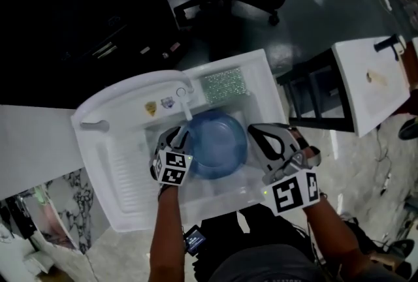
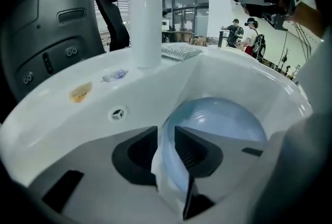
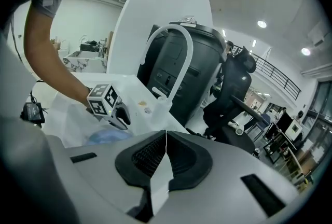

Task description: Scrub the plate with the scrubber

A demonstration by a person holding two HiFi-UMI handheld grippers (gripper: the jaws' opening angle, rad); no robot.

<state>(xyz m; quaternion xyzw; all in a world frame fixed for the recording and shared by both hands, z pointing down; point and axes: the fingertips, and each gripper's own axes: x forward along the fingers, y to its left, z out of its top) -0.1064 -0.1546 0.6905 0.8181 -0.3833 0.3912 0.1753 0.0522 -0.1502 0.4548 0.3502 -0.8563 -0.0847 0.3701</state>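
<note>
White sink point(image 1: 117, 163) has the blue plate point(image 1: 219, 143) down in its basin. Left tongs point(image 2: 166, 150) are spread around the plate's rim, not pinching it. Right tongs point(image 3: 165, 158) are pressed together, empty. The silvery scrubber point(image 1: 223, 85) is on the back ledge. My guess is an unclamped plate will skid or tip once scrubbing starts.

Glossy sink point(image 1: 114, 143) (smooth plastic plate point(image 1: 219, 143))

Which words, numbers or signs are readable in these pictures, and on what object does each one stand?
No words or numbers can be read in any view.
Yellow sticker on the sink ledge: any print too blurred to read.
Bluish sticker beside it: too blurred to read.
Cube on the left gripper and cube on the right gripper: black-and-white square patterns, no letters.
</note>
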